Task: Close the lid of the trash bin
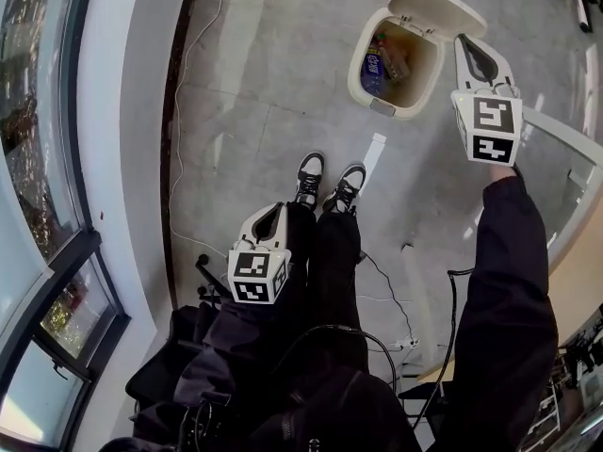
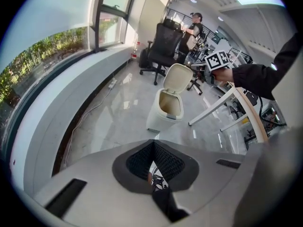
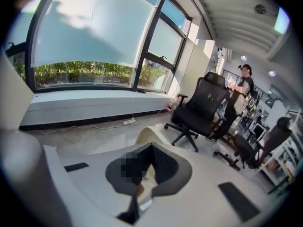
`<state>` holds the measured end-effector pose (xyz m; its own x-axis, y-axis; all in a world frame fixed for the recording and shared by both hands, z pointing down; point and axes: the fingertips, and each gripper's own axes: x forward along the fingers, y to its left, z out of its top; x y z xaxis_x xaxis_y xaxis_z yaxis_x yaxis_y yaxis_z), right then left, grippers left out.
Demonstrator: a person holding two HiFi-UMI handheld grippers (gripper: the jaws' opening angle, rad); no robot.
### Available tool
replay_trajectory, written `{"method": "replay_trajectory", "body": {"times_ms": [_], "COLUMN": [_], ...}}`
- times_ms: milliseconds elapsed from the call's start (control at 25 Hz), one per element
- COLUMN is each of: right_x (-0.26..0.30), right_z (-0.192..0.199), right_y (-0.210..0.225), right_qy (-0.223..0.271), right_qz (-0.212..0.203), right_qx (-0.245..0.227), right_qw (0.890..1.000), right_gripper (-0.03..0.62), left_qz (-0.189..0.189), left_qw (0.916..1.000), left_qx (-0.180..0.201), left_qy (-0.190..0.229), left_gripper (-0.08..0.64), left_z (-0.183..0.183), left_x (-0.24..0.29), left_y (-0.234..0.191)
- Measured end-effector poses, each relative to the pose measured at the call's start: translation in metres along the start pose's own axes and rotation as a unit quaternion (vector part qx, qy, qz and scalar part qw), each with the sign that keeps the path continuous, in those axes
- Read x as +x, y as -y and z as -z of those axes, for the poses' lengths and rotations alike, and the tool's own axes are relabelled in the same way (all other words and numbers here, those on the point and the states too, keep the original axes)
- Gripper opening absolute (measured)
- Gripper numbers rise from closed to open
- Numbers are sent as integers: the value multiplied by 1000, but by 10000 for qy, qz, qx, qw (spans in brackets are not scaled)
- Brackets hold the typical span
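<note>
Two grippers, neither holding anything. Found the left gripper hanging low over the person's legs, well apart from the trash bin. Saw its fingers pressed together at the tips, with nothing between them. Found the right gripper held out ahead, just beside the right edge of the lid. Saw its fingers pressed together too, pinching nothing, with the cream lid right behind the tips in the right gripper view. Could not tell whether touching the lid or just short of it.

Located the bin on the grey floor, ahead of the shoes and a little to the right. Saw the lid tipped up and back on its hinge, the mouth wide open, some rubbish inside. Judged the task as not yet done, with the closing push only about to start.

Judged the main risks as follows. Might slip off the smooth, curved lid, because of the narrow point made by the closed tips and the approach from the side edge rather than from behind. Might shove the bin, probably light, along the glossy floor, or tip it toward the shoes, if pressed forward instead of down. Might leave the lid half shut if let go before reaching the front catch.
</note>
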<state>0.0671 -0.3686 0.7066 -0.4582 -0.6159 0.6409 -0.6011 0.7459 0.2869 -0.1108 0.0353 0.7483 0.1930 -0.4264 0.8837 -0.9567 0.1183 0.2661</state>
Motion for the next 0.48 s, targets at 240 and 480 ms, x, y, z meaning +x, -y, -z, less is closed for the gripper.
{"method": "replay_trajectory", "body": {"times_ms": [240,480], "right_x": [38,63], "right_z": [-18,-12], "right_y": [58,70], "right_qy": [-295,-769], "right_qz": [335,337], "right_qx": [-466,-1197], "right_qw": [9979,9893], "right_gripper": [2,2], "left_qz": [-48,-42], "left_qw": [9999,9997], "left_qx": [-146,-218], "left_qy": [-57,-72], "left_gripper": [2,1], "left_z": [5,7], "left_x": [-2,-3], "left_y": [-8,-12]}}
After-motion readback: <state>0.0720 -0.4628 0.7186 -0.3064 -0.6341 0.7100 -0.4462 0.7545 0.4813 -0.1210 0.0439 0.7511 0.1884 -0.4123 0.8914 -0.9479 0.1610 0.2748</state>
